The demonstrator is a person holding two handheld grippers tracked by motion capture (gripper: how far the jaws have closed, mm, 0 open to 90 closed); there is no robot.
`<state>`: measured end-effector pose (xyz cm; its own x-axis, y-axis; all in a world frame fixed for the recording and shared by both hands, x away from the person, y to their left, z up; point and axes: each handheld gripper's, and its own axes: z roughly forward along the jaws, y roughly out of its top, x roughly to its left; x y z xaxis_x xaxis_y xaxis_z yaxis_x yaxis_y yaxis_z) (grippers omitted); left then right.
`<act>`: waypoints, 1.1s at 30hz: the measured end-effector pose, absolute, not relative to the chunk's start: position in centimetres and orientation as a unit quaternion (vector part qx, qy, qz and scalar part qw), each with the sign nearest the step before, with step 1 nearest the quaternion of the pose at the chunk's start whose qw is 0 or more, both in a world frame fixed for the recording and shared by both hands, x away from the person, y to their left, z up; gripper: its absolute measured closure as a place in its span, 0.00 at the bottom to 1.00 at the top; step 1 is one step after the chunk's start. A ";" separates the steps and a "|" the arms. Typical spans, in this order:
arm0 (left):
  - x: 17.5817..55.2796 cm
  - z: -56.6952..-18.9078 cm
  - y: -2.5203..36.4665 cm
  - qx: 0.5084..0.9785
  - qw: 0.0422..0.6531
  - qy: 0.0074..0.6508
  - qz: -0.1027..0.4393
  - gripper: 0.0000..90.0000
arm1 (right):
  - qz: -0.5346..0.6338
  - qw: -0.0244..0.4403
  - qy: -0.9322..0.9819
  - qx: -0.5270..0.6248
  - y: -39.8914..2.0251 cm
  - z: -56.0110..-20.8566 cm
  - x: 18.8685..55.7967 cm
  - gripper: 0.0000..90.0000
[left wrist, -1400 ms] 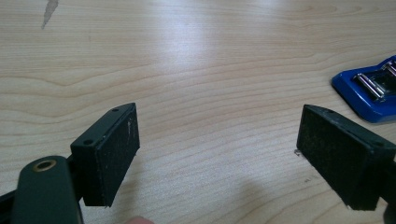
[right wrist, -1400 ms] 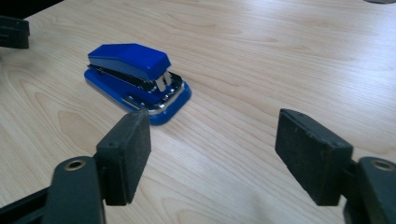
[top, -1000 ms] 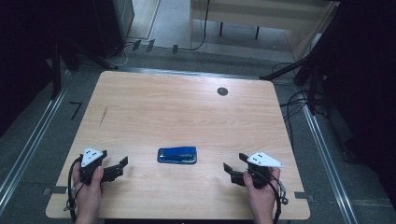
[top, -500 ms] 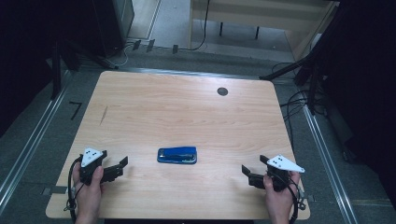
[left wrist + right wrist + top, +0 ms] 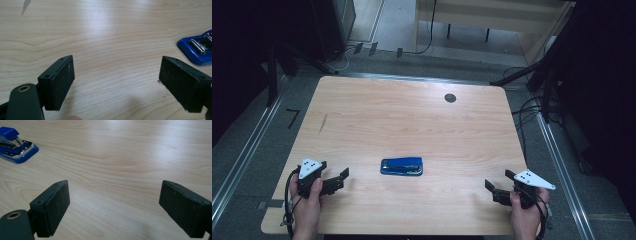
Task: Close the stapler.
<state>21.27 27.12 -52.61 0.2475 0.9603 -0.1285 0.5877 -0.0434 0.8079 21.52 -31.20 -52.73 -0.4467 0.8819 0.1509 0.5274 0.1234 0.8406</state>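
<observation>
While the blue stapler (image 5: 401,166) lies between them, both tongs, left (image 5: 343,179) and right (image 5: 490,189), wide apart, empty, the right's jaws just opened further.

Light wooden table (image 5: 377,115); blue stapler (image 5: 401,166) lying flat near front edge.

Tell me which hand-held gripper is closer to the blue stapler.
The left hand-held gripper, by a moderate margin. Its open jaws end nearer the blue stapler, while the right hand-held gripper rests farther away, by the table's right edge.

Black tongs (image 5: 497,189), grey three-cornered plates, dark rubbery pads, trailing black cables
</observation>
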 end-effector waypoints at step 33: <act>21.3 -52.6 27.2 0.685 0.396 0.565 0.233 0.15 | 0.460 0.197 0.694 0.518 -37.8 -54.8 20.3 0.00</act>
<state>21.31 27.17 -52.61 0.2523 0.9589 -0.1298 0.5902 -0.0462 0.8060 20.26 -37.80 -54.79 -0.3855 0.9001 0.2029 0.5379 0.0406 0.8421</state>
